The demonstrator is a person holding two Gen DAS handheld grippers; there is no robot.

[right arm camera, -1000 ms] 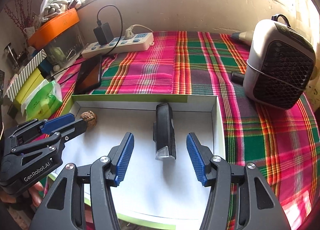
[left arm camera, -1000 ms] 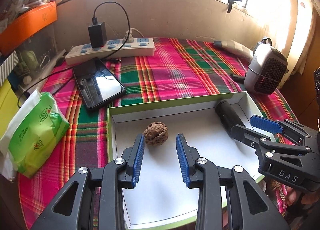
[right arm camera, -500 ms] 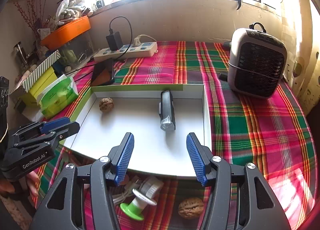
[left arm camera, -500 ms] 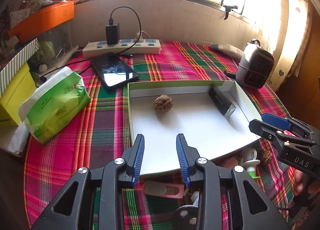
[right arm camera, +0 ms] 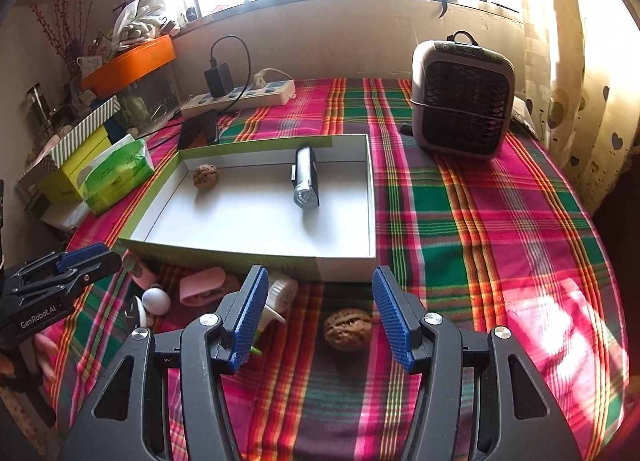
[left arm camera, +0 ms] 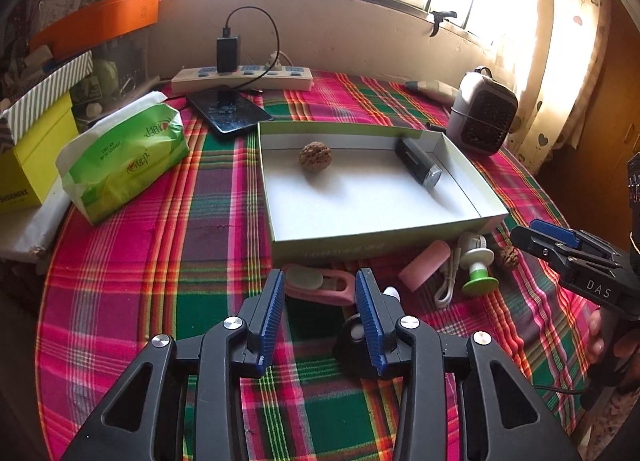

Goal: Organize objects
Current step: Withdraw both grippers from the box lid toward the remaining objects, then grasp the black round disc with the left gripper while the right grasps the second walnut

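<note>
A shallow white box with a green rim (left arm camera: 376, 239) (right arm camera: 348, 261) holds a walnut (left arm camera: 315, 156) (right arm camera: 205, 176) and a black flashlight (left arm camera: 418, 166) (right arm camera: 305, 182). In front of the box lie a pink case (left arm camera: 320, 285), a pink eraser (left arm camera: 424, 271), a white cable (left arm camera: 446, 287), a green-and-white brush (left arm camera: 478, 267) and a second walnut (right arm camera: 347, 329) (left arm camera: 508, 259). My left gripper (left arm camera: 320, 311) is open and empty above the pink case. My right gripper (right arm camera: 316, 315) is open and empty, its jaws on either side of the second walnut, above it.
A green tissue pack (left arm camera: 120, 163), a phone (left arm camera: 230, 113) and a power strip (left arm camera: 244, 79) sit left and behind the box. A small grey heater (right arm camera: 462, 99) stands at the back right. Boxes are stacked at the far left (left arm camera: 32, 149).
Both grippers have pulled back and up from inside the box. The walnut and the flashlight stay in the box. The loose items in front of the box have come into view.
</note>
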